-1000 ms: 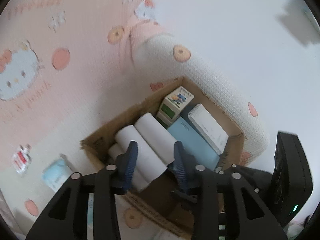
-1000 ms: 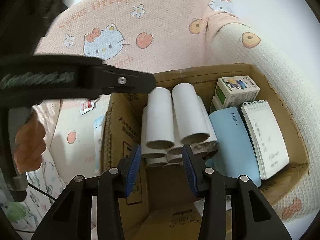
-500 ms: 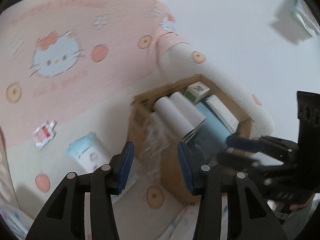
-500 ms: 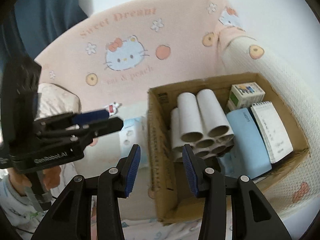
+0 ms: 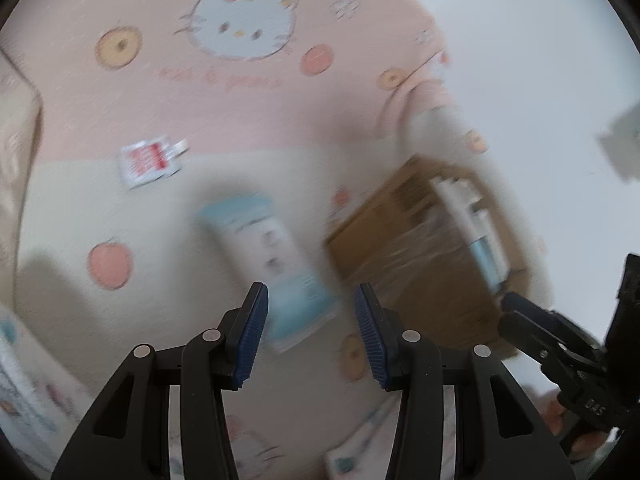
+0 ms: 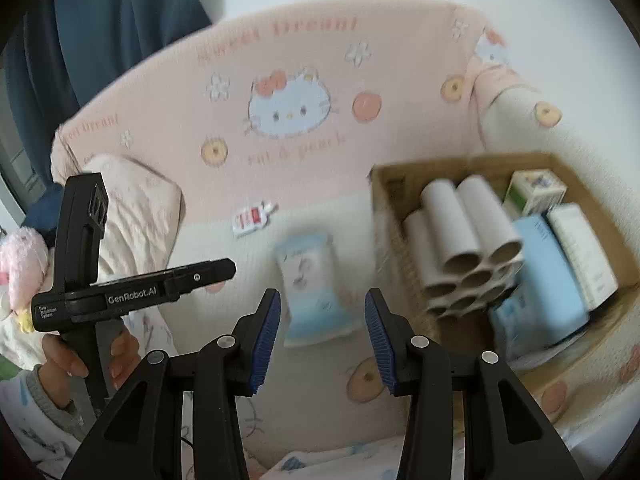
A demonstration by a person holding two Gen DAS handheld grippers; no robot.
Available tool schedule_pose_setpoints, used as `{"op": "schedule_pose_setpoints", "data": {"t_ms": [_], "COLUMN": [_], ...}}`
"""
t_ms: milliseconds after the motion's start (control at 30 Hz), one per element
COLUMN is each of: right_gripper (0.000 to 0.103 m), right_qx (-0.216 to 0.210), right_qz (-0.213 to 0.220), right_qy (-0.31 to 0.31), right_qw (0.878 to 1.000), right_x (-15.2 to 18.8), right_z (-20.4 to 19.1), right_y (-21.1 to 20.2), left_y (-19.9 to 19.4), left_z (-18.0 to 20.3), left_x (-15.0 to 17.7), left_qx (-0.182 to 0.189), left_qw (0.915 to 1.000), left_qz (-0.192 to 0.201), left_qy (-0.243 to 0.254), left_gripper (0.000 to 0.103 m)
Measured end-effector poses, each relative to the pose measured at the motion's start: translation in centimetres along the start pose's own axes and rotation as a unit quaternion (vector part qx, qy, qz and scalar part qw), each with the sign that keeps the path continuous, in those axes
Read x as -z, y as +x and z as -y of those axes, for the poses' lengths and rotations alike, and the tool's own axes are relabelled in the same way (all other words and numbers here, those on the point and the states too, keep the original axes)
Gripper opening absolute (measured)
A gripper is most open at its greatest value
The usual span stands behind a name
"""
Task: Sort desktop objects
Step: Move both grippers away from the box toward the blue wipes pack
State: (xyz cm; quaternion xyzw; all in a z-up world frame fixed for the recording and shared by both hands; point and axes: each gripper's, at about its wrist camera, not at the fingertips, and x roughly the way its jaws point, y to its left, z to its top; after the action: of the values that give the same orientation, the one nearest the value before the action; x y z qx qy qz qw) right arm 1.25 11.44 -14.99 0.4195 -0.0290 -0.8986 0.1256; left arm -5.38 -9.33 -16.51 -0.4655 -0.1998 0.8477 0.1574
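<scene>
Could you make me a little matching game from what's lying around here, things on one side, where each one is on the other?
Things:
1. cardboard tubes
2. light blue pouch
3. red and white sachet
4. pink plush toy

Places:
A. loose on the blanket, beside the cardboard box
B. far left edge of the right wrist view
C. bundled inside the box
D. at the foot of the pink backrest

Pairs: 1-C, 2-A, 3-D, 4-B

Both wrist views angled steeply down, close over pink-and-cream cartoon-cat blanket (image 5: 240, 112), sharing light-blue tissue packet (image 6: 316, 292) and brown cardboard box (image 5: 404, 248) at right.
</scene>
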Motion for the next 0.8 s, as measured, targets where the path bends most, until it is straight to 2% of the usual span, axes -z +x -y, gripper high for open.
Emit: {"op": "schedule_pose_setpoints", "data": {"t_ms": [100, 200, 333, 400, 433, 567, 700, 800], "right_gripper": [0.042, 0.042, 0.042, 0.043, 0.045, 0.062, 0.064, 0.064], "right_qx": [0.011, 0.007, 0.007, 0.017, 0.02, 0.008, 0.026, 0.029], "right_qz": [-0.037, -0.056, -0.068, -0.077, -0.08, -0.075, -0.098, -0.113], "right_qy": [-0.003, 0.017, 0.033, 0.031, 0.033, 0.078, 0.087, 0.086], "right_qw": [0.999, 0.998, 0.997, 0.996, 0.996, 0.994, 0.991, 0.989], "right_x": [1.3, 2.8, 4.9, 5.8, 6.1, 7.2, 7.7, 7.6], "right_z": [-1.7, -2.8, -3.8, -4.1, -4.1, -3.4, -3.1, -3.1], "right_y": [2.0, 3.9, 6.1, 7.3, 7.9, 9.6, 12.0, 13.6], "left_y": [0.5, 1.2, 2.1, 2.8, 3.0, 4.4, 7.7, 9.1], "left_z": [-2.0, -3.7, -5.8, -6.7, -7.0, -7.7, -9.6, -10.4], "left_x": [1.6, 3.0, 3.9, 3.8, 3.5, 2.4, 1.3, 0.3], "left_qx": [-0.019, -0.021, -0.022, -0.015, 0.0, 0.016, 0.048, 0.056], "left_qw": [0.9996, 0.9991, 0.999, 0.999, 0.9991, 0.9989, 0.992, 0.9892], "left_qz": [-0.017, -0.032, -0.033, -0.041, -0.042, -0.039, -0.082, -0.085], "left_qy": [0.012, 0.019, 0.022, 0.008, -0.003, -0.019, -0.083, -0.105], "left_gripper": [0.049, 0.049, 0.049, 0.049, 0.049, 0.052, 0.053, 0.054]}}
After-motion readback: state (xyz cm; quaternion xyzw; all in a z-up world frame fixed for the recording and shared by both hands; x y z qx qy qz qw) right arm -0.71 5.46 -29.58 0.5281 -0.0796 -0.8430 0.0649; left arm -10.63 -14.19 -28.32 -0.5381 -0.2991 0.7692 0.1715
